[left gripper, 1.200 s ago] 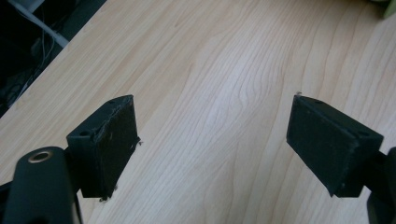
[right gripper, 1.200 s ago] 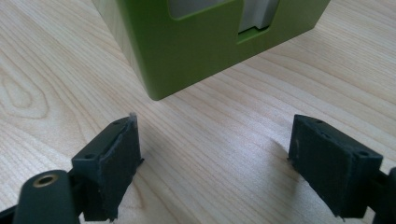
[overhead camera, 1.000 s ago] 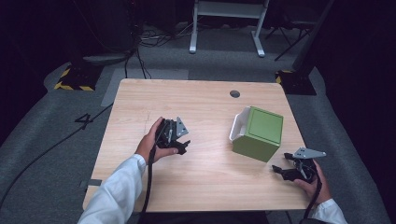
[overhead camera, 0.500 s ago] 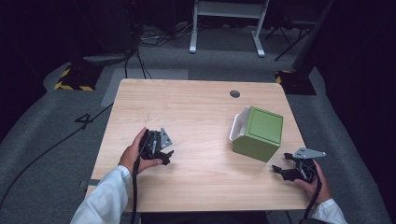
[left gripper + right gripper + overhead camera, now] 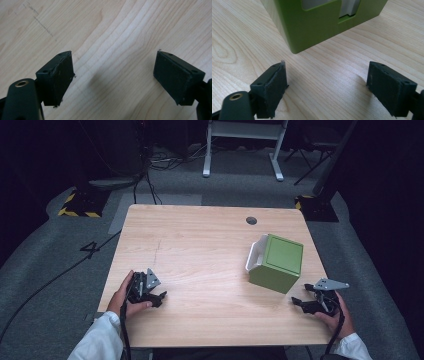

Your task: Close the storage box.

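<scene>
Both sets of fingers gape empty; ease the right gripper squarely onto the green box, left gripper idle on the worktop.

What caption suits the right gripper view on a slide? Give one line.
Open right gripper low over the wooden table, facing the green box just ahead, not touching it.

- green box: top cut off by the right gripper view's upper edge; its white insert barely shows through the cutout
- person's sleeves: cropped at the high view's bottom edge
</scene>
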The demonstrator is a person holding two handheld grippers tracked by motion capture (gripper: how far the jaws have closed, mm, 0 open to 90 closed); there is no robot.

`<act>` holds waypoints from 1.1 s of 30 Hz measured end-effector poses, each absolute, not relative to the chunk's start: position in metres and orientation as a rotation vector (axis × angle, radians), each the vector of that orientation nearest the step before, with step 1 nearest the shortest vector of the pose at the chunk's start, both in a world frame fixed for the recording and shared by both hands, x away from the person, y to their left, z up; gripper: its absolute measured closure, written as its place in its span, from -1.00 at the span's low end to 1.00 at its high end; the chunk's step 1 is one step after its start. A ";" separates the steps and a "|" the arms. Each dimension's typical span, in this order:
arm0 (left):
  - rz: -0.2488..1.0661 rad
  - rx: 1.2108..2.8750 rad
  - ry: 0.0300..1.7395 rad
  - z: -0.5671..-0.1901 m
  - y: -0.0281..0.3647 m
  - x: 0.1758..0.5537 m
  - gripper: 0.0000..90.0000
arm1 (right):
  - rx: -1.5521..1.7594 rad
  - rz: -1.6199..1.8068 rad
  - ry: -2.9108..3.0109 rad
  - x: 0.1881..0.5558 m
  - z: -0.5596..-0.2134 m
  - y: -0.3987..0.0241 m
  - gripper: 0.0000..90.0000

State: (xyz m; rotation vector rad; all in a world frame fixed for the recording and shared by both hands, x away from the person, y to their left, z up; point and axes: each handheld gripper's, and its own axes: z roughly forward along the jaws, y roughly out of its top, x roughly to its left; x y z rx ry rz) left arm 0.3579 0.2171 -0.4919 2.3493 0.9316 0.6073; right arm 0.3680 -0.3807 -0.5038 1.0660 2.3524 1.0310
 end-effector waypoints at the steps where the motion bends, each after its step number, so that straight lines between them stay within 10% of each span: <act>1: 0.607 2.349 0.932 -0.492 0.217 0.358 -0.63 | 1.066 1.031 2.352 0.368 -0.504 -0.381 -0.63; 9: 0.420 2.167 1.082 -0.504 0.250 0.345 -0.65 | 1.064 1.030 2.352 0.368 -0.504 -0.381 -0.62; 33: 0.449 2.136 1.156 -0.505 0.257 0.339 -0.67 | 1.071 1.033 2.356 0.368 -0.504 -0.381 -0.63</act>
